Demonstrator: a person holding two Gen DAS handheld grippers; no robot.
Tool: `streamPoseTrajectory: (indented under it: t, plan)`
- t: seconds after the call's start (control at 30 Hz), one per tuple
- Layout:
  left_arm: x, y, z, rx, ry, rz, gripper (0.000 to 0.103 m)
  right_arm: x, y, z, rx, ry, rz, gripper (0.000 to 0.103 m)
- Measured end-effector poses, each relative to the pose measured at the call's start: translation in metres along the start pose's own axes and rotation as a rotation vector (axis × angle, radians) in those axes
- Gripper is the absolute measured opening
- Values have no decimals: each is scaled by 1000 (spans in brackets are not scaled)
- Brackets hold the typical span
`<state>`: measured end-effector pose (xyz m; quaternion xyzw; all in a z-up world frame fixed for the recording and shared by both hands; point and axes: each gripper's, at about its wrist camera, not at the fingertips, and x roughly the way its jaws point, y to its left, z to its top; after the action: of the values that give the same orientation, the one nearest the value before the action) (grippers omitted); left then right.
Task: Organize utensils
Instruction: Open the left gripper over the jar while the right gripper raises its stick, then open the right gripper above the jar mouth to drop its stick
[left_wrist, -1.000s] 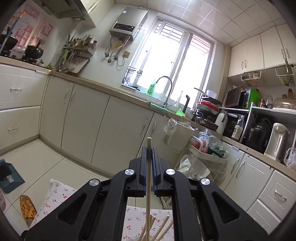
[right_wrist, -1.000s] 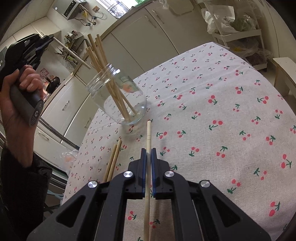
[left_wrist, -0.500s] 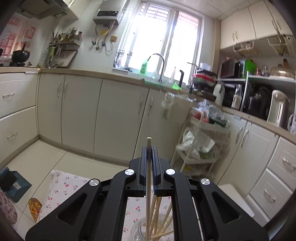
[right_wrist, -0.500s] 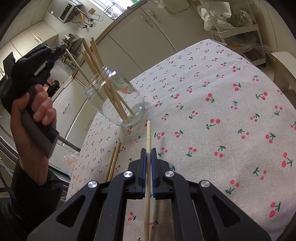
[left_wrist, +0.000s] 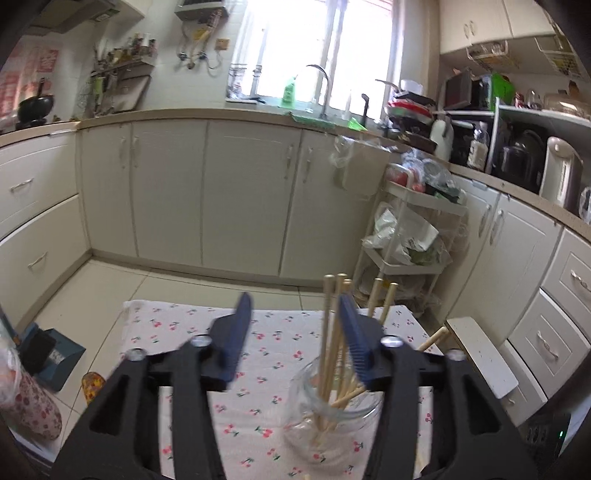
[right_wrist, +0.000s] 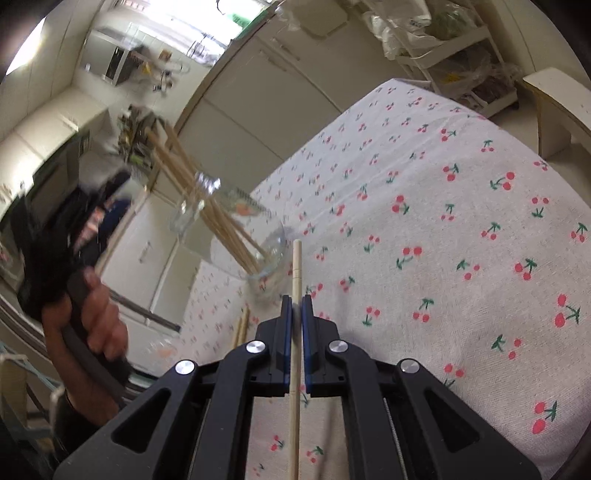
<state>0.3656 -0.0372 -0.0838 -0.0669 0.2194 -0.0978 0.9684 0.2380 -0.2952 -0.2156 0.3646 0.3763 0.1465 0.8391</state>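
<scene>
above the cherry-print cloth (left_wrist: 184, 325), my left gripper (left_wrist: 295, 317) hangs with its jaws spread wide and nothing between them, and the glass jar (left_wrist: 332, 417) sits just below and toward its 4 o'clock with a bunch of chopsticks (left_wrist: 327, 332) standing in it, their tops fanning up beside the right-hand pad. my right gripper (right_wrist: 296, 306) is pinched tight on a single chopstick (right_wrist: 295, 280), which runs straight up the middle of the view; its tip points at 12 o'clock and ends just short of the jar's base. in the right view the jar (right_wrist: 229, 229) lies at about 10 o'clock from the tip, and two more loose chopsticks (right_wrist: 242, 326) lie on the cloth at the gripper's 9 o'clock. i judge the step in hand is to carry this stick to the jar. to do it well i'd lift first, tip the stick near upright, and bring its low end over the jar mouth from the open side, away from the leaning bunch, so it doesn't knock them. i'd open only once the end is well inside the rim, and keep the left gripper out of the path.
</scene>
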Motion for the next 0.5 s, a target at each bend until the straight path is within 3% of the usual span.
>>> streamPoseTrajectory:
  t: [0.13, 0.33, 0.5]
  plan:
    - [-20, 30, -27, -64, 18, 70, 65, -12, 17, 24, 5, -114, 51, 6]
    - [-24, 73, -89, -180, 103, 184, 68, -25, 63, 67, -55, -329, 88, 6]
    - [-22, 92, -117, -267, 128, 211, 70, -25, 115, 96, -163, -506, 101, 6]
